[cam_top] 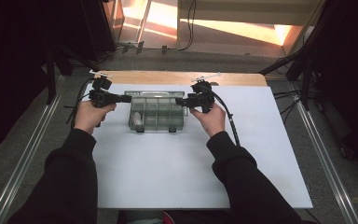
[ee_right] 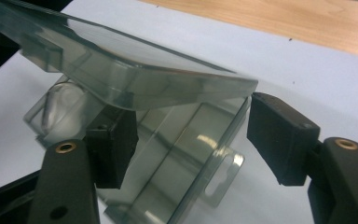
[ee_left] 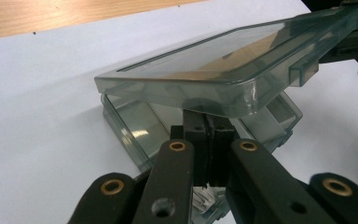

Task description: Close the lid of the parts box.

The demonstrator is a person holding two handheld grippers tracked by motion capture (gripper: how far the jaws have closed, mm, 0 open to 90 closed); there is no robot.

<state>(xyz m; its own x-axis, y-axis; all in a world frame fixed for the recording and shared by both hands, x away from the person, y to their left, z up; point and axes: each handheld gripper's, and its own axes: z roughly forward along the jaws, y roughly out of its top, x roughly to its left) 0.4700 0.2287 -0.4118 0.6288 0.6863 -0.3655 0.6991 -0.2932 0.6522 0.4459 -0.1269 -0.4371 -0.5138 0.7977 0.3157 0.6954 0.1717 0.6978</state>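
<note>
We see a clear compartment box (cam_top: 157, 114) at mid-desk (cam_top: 168, 177), its lid (ee_left: 223, 70) raised ajar. Our left tool (ee_left: 208, 140) sits pinched shut under the lid's edge. Our right tool (ee_right: 191, 135) stands wide, straddling the lid's opposite end.

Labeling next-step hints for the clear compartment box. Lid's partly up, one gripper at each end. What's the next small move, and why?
Probably swing the lid further up and back on its far edge. It is tilted above the box, not fully open. The left gripper has its jaws shut at the box's end wall under the lid, steadying it. The right gripper is open, jaws either side of the lid's corner, so it could do the lifting.
</note>
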